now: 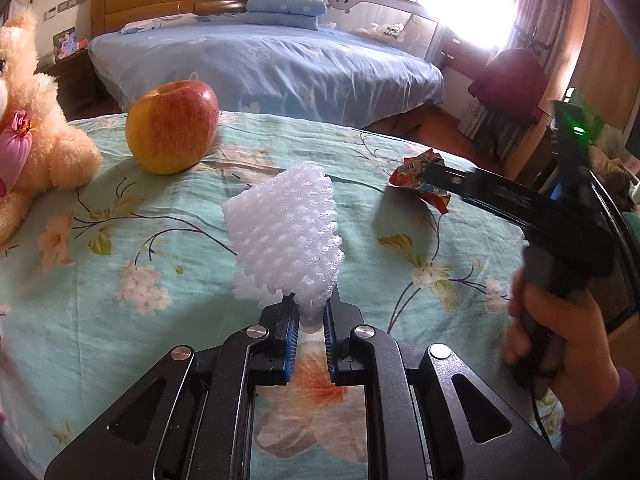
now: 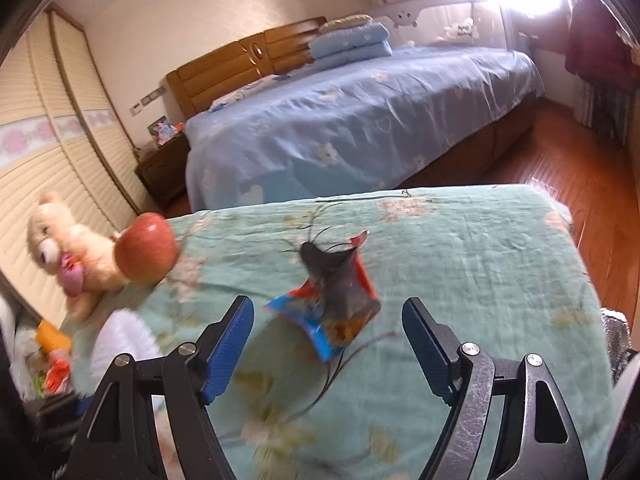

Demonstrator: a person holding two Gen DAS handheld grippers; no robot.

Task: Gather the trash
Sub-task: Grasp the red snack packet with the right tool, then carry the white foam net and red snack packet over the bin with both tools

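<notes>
Pointing down at a slant over the flowered cloth [image 1: 100, 208], the left gripper [image 1: 311, 312] has its blue pads clamped on the bottom edge of a white foam net [image 1: 286, 240], which stands up from the jaws w/ a bumpy mesh surface. Right gripper [image 2: 328, 336] also tilts down, jaws spread wide, nothing pinched; a hand [image 1: 560, 356] grips its handle at the right of the left view. Snack wrapper [image 2: 336, 300] sits btwn & just ahead of the open pads, crumpled, red/blue w/ a grey inner side showing; can't tell if it rests on the cloth or is off it. An apple [image 1: 172, 126] and a plush bear [image 1: 36, 128] sit at the far left of the cloth, well apart from both grippers.
</notes>
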